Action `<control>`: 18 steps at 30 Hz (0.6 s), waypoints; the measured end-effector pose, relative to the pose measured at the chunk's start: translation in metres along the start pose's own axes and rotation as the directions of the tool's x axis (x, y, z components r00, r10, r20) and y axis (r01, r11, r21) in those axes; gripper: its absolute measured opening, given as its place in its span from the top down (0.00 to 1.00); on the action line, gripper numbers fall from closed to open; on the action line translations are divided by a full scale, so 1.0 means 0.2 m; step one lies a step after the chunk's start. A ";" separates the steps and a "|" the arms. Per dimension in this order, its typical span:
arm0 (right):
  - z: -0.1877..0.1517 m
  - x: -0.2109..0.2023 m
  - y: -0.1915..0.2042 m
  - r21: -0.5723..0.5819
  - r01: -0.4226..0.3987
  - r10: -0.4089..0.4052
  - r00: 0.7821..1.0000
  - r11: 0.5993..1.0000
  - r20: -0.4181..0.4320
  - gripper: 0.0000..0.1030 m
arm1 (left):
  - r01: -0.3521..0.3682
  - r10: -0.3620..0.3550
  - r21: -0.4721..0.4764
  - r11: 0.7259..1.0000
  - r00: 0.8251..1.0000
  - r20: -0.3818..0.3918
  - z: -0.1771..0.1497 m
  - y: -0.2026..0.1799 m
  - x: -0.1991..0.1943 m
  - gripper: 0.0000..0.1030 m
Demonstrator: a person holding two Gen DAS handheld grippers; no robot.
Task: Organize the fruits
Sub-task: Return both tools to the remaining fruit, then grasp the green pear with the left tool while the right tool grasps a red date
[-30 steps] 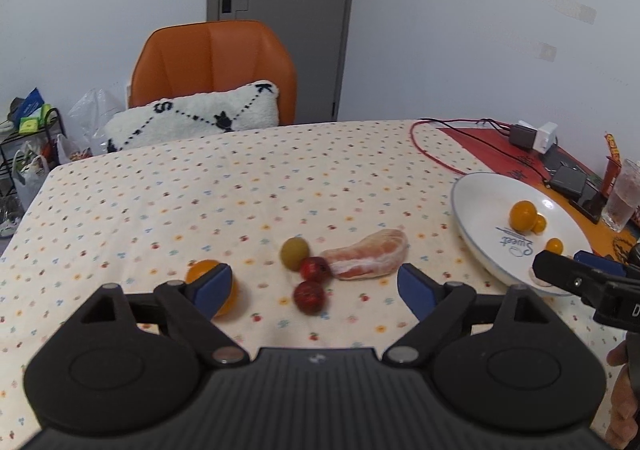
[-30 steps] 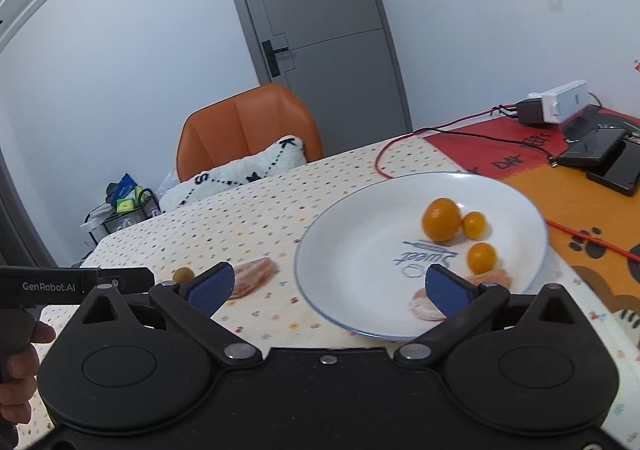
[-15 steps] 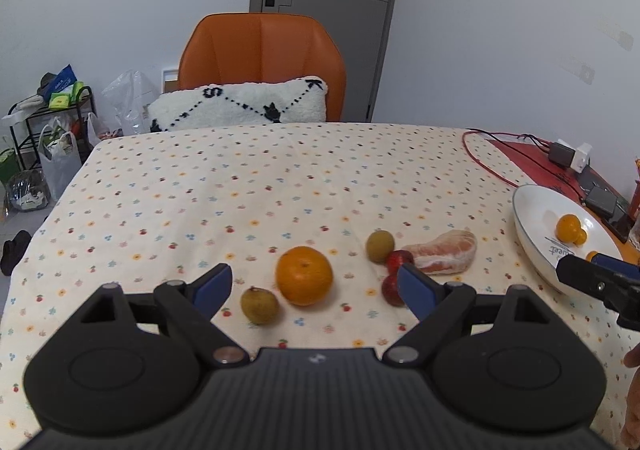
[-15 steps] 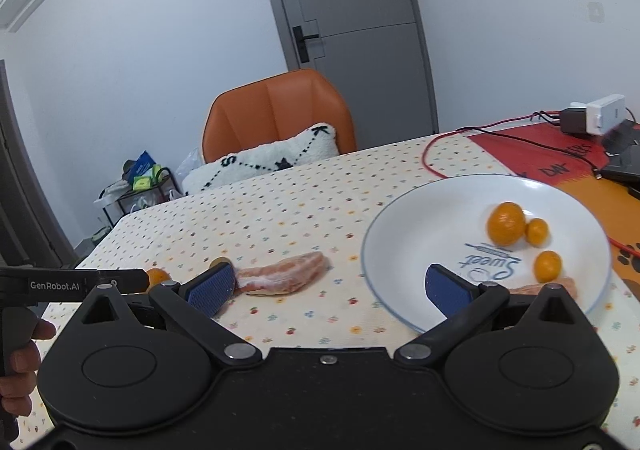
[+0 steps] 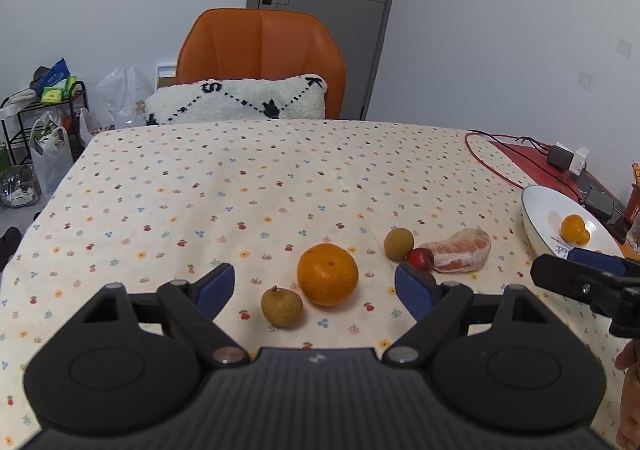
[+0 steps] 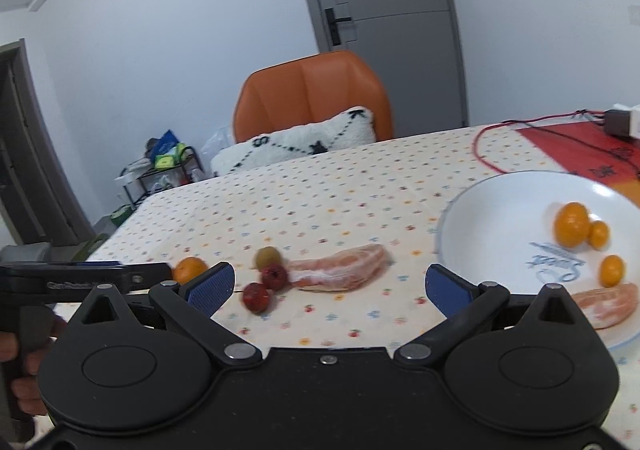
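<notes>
Right now the big orange (image 5: 327, 274) sits on the dotted tablecloth (image 5: 240, 185), at twelve o'clock from the left gripper (image 5: 314, 288), between its wide-open, empty jaws. Nearer the right gripper (image 6: 328, 286), also open and empty, lies the pomelo slice (image 6: 340, 266), lengthwise nine-to-three.

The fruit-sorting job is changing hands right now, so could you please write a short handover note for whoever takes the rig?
Left gripper: open, empty, facing the orange and a longan.
Right gripper: open, empty, facing the loose pomelo segment.
Done: white plate holds three small citrus fruits and one pomelo piece.
Left on the tablecloth: orange, two longans, two red fruits, pomelo segment.
</notes>
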State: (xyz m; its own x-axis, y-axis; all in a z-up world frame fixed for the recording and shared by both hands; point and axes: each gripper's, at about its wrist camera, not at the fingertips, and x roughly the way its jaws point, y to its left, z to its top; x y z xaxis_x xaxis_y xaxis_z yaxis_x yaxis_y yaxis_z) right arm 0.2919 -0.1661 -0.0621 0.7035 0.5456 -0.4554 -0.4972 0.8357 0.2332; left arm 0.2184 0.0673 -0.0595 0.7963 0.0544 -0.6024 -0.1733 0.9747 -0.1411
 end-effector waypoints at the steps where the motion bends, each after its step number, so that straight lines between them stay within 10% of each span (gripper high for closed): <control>1: 0.00 0.01 0.01 -0.001 -0.008 0.008 1.000 1.000 -0.002 0.00 | 0.004 -0.004 0.000 1.000 1.000 0.001 0.00 0.00 0.01 0.17; 18: -0.01 0.18 0.11 -0.020 -0.060 0.058 0.994 0.998 -0.087 0.23 | 0.028 -0.028 0.000 1.000 0.998 -0.049 -0.06 0.07 0.10 0.26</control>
State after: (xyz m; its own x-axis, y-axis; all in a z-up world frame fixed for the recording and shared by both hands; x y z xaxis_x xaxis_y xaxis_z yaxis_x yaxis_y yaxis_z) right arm 0.3049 -0.1276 -0.0759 0.6265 0.5855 -0.5145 -0.5487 0.8001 0.2425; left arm 0.2259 0.0788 -0.0832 0.7714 0.0161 -0.6362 -0.1506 0.9759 -0.1579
